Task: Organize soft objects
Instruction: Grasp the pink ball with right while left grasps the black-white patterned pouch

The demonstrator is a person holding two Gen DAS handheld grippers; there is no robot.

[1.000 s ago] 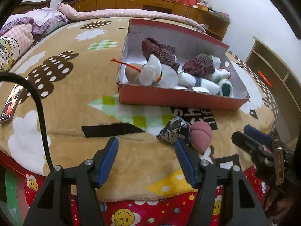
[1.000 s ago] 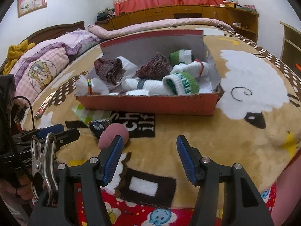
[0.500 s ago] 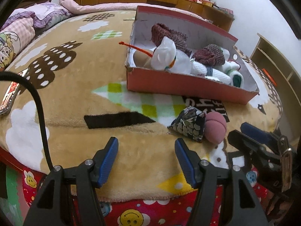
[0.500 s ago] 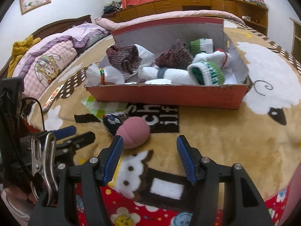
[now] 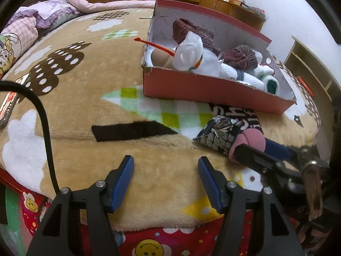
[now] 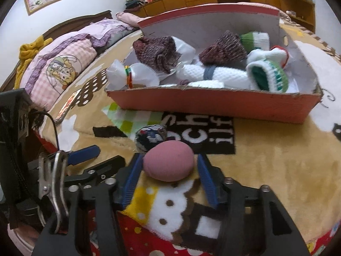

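Bedroom, patterned plush blanket (image 5: 85, 111) spread over a bed; wooden cabinets and striped curtains along the far wall. Pillows (image 6: 61, 68) lie at the headboard end.

Red box (image 6: 213, 104) sits on the blanket, white inside, back flap upright. Contents: rolled white socks (image 6: 215, 73), two maroon knit pieces (image 6: 157, 51), green-and-white cuffs (image 6: 268, 76), a white bundle with a coloured band (image 6: 127, 76). From the left wrist view a thin red stick (image 5: 153, 44) pokes out over the box's left end.

Pink ball (image 6: 168, 163) rests on the blanket in front of the box, near the bed edge. Dark patterned pouch (image 6: 151, 137) lies just behind it, touching or nearly so.

Right gripper (image 6: 168, 181): jaws have just been closing, ball between them. Left blue pad (image 6: 132, 179) meets the ball's side; right pad sits just at the other side, contact there not certain. Ball is on the blanket.

Left gripper (image 5: 166, 183): jaws apart, nothing between them, hovering over bare blanket to the left of pouch and ball.

Phone (image 5: 8, 104) lies at the blanket's left edge.
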